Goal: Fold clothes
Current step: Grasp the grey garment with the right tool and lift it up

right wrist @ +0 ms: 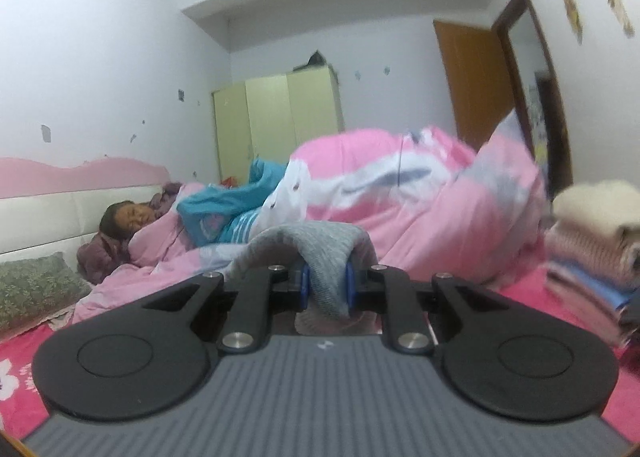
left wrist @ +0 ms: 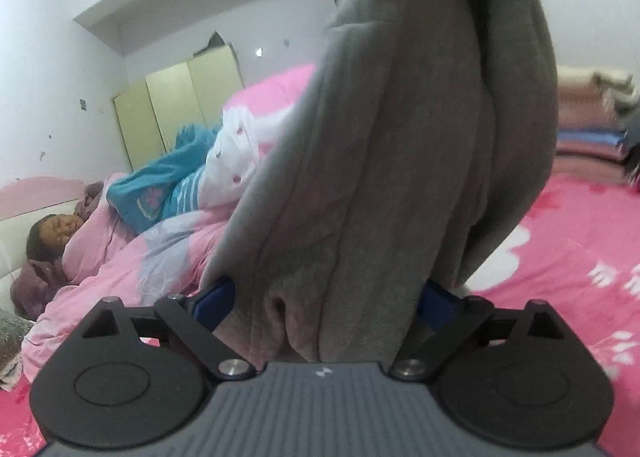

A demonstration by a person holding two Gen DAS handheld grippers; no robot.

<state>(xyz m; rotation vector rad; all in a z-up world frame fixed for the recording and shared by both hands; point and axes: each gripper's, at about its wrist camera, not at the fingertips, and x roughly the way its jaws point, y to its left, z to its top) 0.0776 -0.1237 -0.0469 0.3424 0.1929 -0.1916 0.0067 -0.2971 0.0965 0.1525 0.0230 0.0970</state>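
The right gripper (right wrist: pixel 326 289) pinches the grey garment (right wrist: pixel 312 245) to lift it, while the left gripper (left wrist: pixel 324 297) has its fingers spread around the hanging cloth.

Left wrist view: rides on the left gripper (left wrist: pixel 324 297), low over the pink bedsheet (left wrist: pixel 568 257), looking roughly level toward the far wall; a grey garment (left wrist: pixel 400 137) hangs right against the lens and blocks the middle.
Right wrist view: rides on the right gripper (right wrist: pixel 326 287), also low over the bed and about level, facing the far wardrobe (right wrist: pixel 276 117) and the door (right wrist: pixel 468 77) to its right.
Nearness: both sit close to the bed surface; the far wall is well away.
Shared ground: wardrobe, pink quilt (right wrist: pixel 420 193), a person lying at the left under it (right wrist: pixel 120 217), and the folded stack (right wrist: pixel 592 241) at the right edge.
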